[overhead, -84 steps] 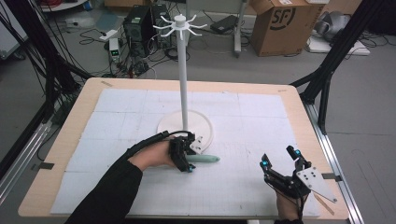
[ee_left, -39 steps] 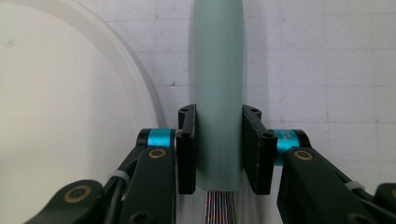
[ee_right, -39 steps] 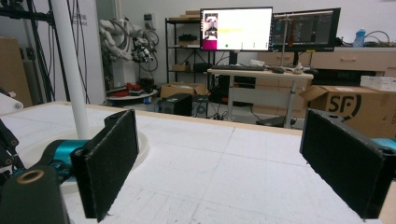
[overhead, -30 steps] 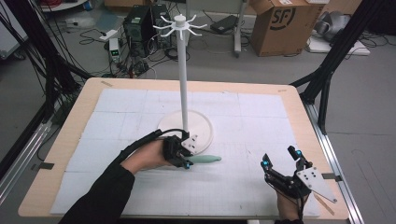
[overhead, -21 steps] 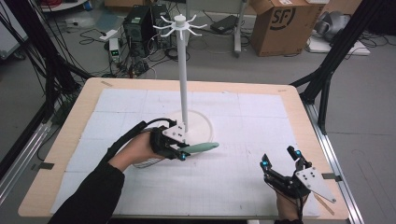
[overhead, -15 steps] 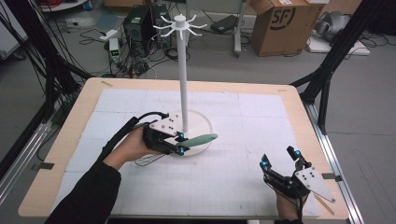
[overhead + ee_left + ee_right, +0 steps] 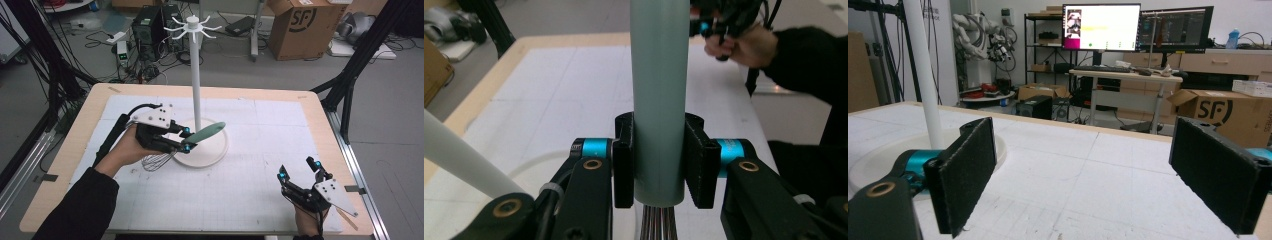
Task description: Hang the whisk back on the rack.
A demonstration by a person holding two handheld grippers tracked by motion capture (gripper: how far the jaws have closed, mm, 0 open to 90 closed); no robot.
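Left gripper view shows fingers [image 7: 624, 160] pinching the whisk [image 7: 659, 100] handle.

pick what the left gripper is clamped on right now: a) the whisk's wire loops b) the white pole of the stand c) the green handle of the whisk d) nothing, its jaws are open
C: in the left gripper view the left gripper has both black jaws pressed against the whisk's green handle, with the wires coming out just below the grip; the stand's white pole stands apart from it.
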